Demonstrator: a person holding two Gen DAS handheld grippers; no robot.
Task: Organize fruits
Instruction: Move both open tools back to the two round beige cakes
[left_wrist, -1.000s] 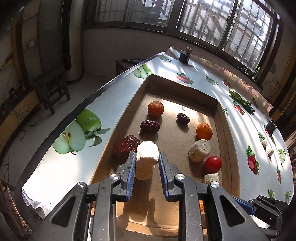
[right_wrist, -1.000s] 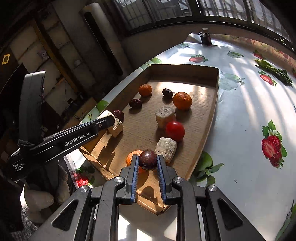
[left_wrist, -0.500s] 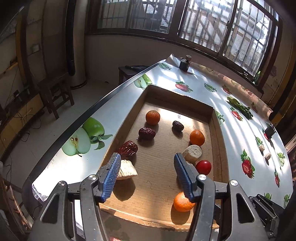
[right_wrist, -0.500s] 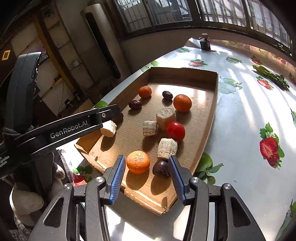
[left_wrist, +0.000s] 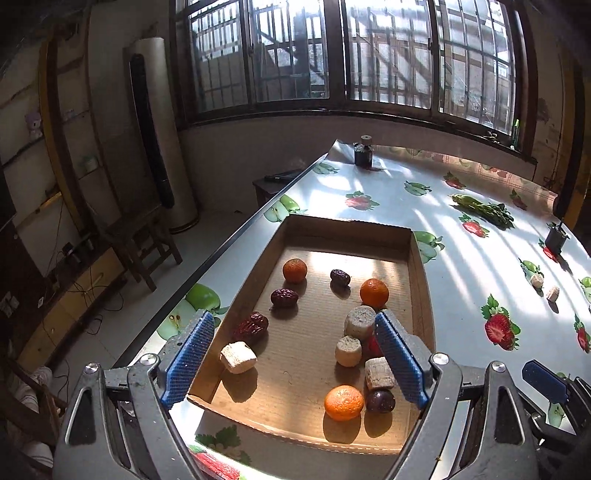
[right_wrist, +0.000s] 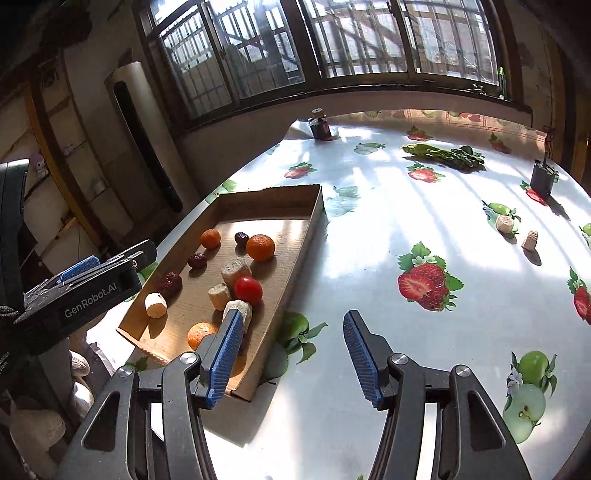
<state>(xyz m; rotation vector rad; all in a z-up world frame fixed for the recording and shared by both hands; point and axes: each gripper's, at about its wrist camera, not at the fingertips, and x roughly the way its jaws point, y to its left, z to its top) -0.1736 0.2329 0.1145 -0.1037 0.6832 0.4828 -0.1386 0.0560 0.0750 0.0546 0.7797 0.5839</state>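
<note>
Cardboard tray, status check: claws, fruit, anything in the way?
Left claw open, empty, over the cardboard tray. Right claw open, empty, above the tablecloth. Two pale chunks lie outside the tray. No obstruction visible.

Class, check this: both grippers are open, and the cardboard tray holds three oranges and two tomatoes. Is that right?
Not quite. The tray holds one tomato, not two, as the right wrist view shows. Both the left gripper and right gripper are open, and there are three oranges.

In the lower middle of the left wrist view a gripper finger (left_wrist: 400, 363) is covering most of the tomato (left_wrist: 372, 346), while the right finger (right_wrist: 224, 356) is hiding the dark fruit.
</note>
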